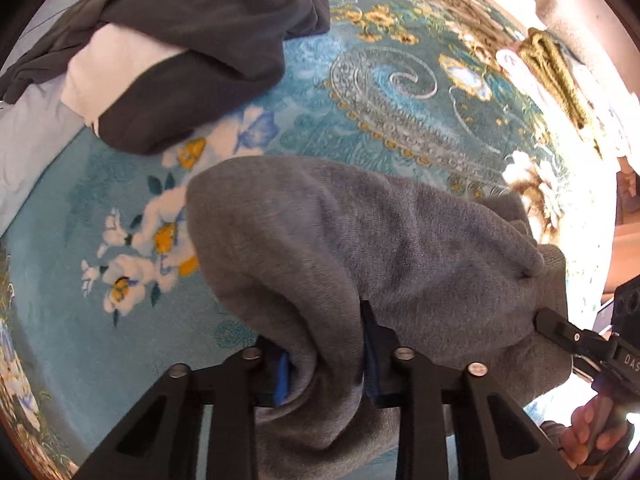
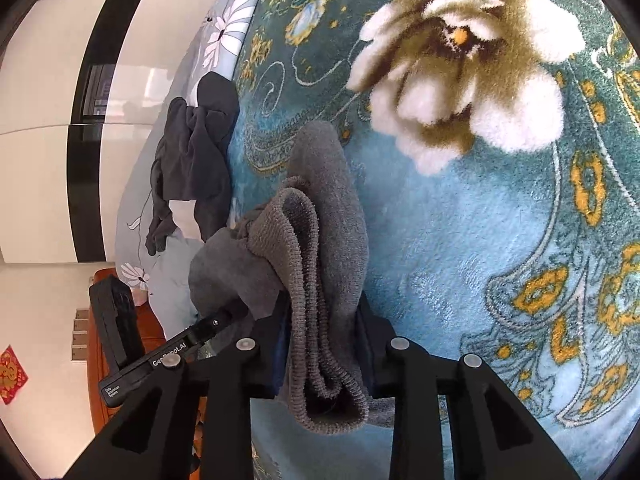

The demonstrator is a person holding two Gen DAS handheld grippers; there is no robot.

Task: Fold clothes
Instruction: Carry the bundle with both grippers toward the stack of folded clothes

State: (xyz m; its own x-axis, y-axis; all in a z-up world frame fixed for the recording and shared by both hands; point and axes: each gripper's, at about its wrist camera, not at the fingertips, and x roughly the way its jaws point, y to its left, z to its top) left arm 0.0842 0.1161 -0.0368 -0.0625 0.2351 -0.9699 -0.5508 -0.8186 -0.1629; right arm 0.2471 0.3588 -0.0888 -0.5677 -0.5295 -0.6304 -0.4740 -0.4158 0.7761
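Note:
A grey knit garment (image 1: 360,236) hangs bunched between both grippers above a teal floral blanket (image 1: 320,92). My left gripper (image 1: 324,344) is shut on one fold of it. My right gripper (image 2: 324,336) is shut on its ribbed hem, which shows in the right wrist view (image 2: 316,264). The right gripper also shows at the right edge of the left wrist view (image 1: 560,328), and the left gripper at the left of the right wrist view (image 2: 224,316). The two grippers are close together.
A pile of dark grey and white clothes (image 1: 180,52) lies at the far left of the blanket, also in the right wrist view (image 2: 192,160). Folded olive and white items (image 1: 556,68) lie at the right. A pale floral sheet (image 2: 224,36) and a wooden bed frame (image 2: 100,360) border the blanket.

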